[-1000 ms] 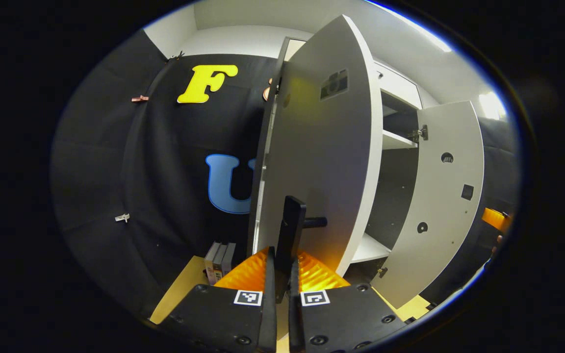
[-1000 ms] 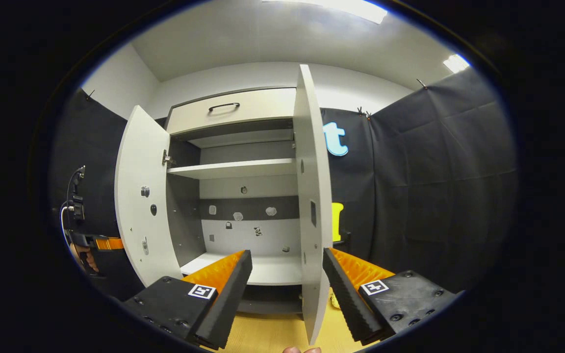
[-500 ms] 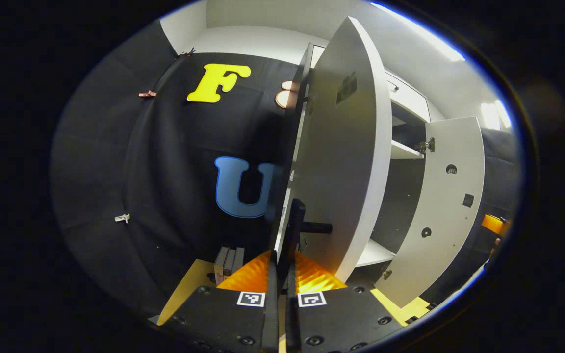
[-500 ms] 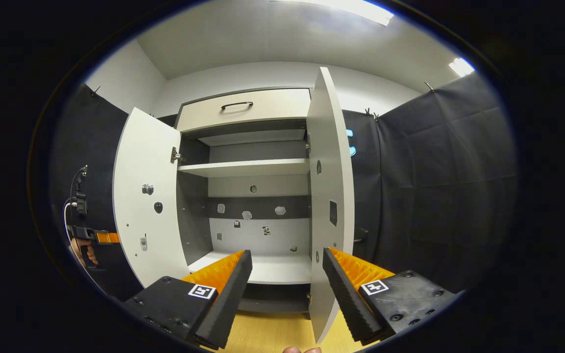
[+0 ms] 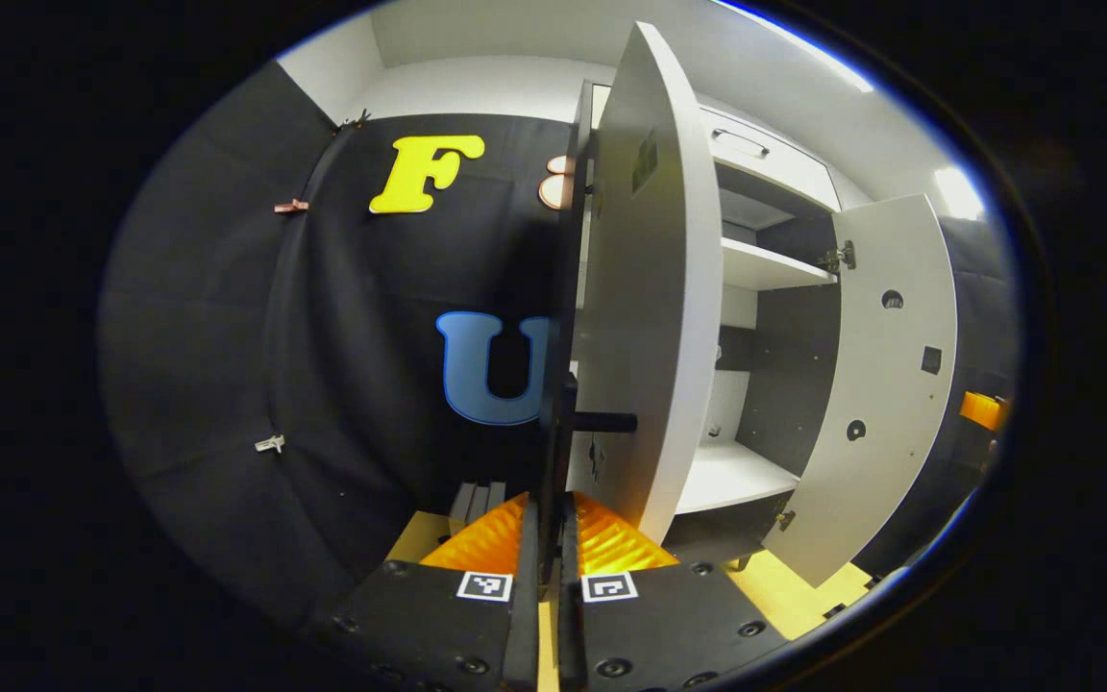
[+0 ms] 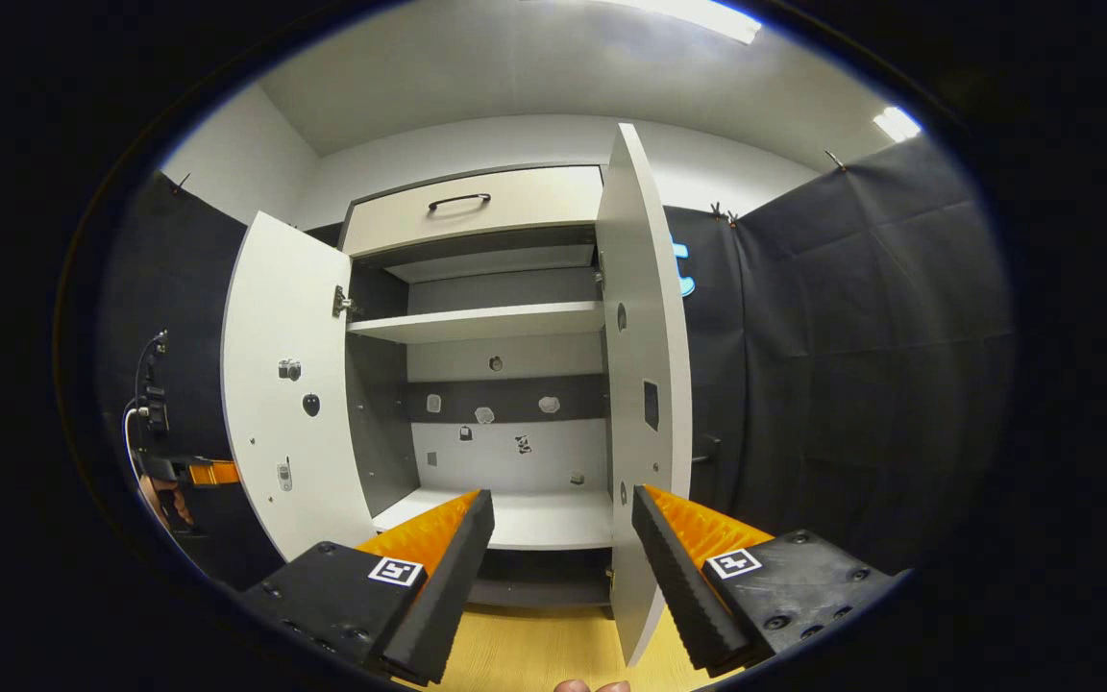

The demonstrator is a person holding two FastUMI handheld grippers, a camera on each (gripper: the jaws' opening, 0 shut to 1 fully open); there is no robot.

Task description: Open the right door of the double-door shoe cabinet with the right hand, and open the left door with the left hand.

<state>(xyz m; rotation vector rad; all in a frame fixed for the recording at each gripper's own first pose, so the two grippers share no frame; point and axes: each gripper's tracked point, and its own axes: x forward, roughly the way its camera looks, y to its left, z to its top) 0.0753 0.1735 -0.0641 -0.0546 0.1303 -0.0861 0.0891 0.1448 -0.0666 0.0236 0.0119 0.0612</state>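
Note:
The white shoe cabinet [image 6: 501, 327] stands with both doors swung open. In the left gripper view, my left gripper [image 5: 548, 524] is shut on the dark handle [image 5: 565, 432] of the left door [image 5: 654, 288], which I see nearly edge-on. The right door [image 5: 885, 384] hangs open farther right. In the right gripper view, my right gripper [image 6: 561, 577] is open in front of the cabinet and holds nothing. The right door [image 6: 648, 384] stands edge-on just above its right finger, apart from it. The left door [image 6: 289, 384] is at the left, with the left gripper [image 6: 198, 473] and a hand beside it.
A closed drawer with a dark handle [image 6: 458, 202] tops the cabinet. Inside are a white shelf [image 6: 477, 325] and a bare bottom board [image 6: 534, 519]. A few books [image 5: 477, 500] stand by the black wall left of the cabinet. The floor [image 6: 534, 654] is light wood.
The left door has swung wider, drawn by my shut left gripper. The right door also stands wider than a second ago. My right gripper has stayed open and barely moved.

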